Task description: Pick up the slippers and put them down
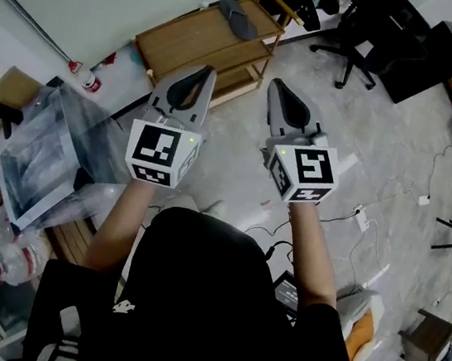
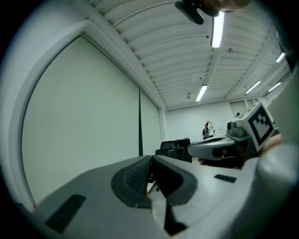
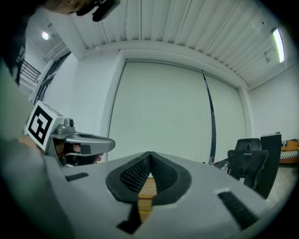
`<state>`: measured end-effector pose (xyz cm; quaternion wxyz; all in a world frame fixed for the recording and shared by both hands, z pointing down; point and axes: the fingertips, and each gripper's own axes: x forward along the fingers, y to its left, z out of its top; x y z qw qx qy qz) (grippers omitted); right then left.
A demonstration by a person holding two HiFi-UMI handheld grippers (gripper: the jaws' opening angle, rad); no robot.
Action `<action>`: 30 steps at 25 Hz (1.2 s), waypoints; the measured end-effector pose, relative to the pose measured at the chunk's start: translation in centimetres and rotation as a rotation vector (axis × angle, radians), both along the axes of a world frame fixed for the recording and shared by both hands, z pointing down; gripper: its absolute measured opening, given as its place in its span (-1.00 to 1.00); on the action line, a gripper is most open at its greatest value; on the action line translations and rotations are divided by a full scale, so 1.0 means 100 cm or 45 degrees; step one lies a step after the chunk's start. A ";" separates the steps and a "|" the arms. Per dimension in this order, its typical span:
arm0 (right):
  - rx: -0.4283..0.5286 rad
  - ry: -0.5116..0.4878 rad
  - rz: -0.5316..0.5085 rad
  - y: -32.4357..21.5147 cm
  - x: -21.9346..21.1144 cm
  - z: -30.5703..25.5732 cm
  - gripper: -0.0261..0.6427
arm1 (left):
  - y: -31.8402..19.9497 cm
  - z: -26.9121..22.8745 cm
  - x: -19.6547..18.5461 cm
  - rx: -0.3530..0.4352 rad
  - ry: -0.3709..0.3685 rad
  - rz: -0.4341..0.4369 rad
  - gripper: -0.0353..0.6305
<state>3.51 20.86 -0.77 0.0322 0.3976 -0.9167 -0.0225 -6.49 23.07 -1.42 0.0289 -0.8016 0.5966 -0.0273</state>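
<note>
We stand over a pale floor (image 1: 396,158), and the biggest thing ahead of us is a low wooden shelf (image 1: 187,41) against the wall, with an office chair (image 1: 358,44) to its right. The slippers (image 1: 236,17) lie on the top board of that shelf, towards its right end. They read as one dark grey shape, and we cannot tell whether it is a single slipper or a pair laid together. Their long axis runs slantwise, from the wall side down towards the shelf's right front corner, so it sits across our line of reach, not along it.

We hold both grippers level and side by side, pointing at the shelf, well short of it and well above the floor. The left gripper (image 1: 210,72) has its pads pressed together with nothing between them. The right gripper (image 1: 275,82) is likewise closed and empty, with only a strip of wood showing through the gap below its pads in its own view.

The slippers lie ahead of us and between the two lines of aim, somewhat closer to the left gripper's line. We judge the left to be the nearer one, and that either gripper would have to open, go forward and dip down to the top board.
</note>
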 end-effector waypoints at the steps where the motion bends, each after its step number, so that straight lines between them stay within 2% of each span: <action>1: 0.000 0.004 -0.004 -0.001 0.003 0.004 -0.96 | 0.001 0.003 0.003 -0.005 -0.004 -0.002 -0.88; 6: -0.006 0.020 0.006 -0.005 0.018 0.012 -0.96 | 0.000 0.016 0.015 -0.040 -0.025 -0.001 -0.88; 15: -0.017 0.048 0.019 -0.034 0.023 0.025 -0.96 | -0.032 0.024 0.020 -0.058 -0.024 0.009 -0.88; 25: -0.065 0.095 0.006 -0.111 -0.005 0.039 -0.96 | -0.112 0.037 -0.007 -0.088 0.026 0.007 -0.88; 30: -0.075 0.119 0.006 -0.161 -0.025 0.047 -0.96 | -0.162 0.047 -0.034 -0.124 0.046 -0.017 -0.88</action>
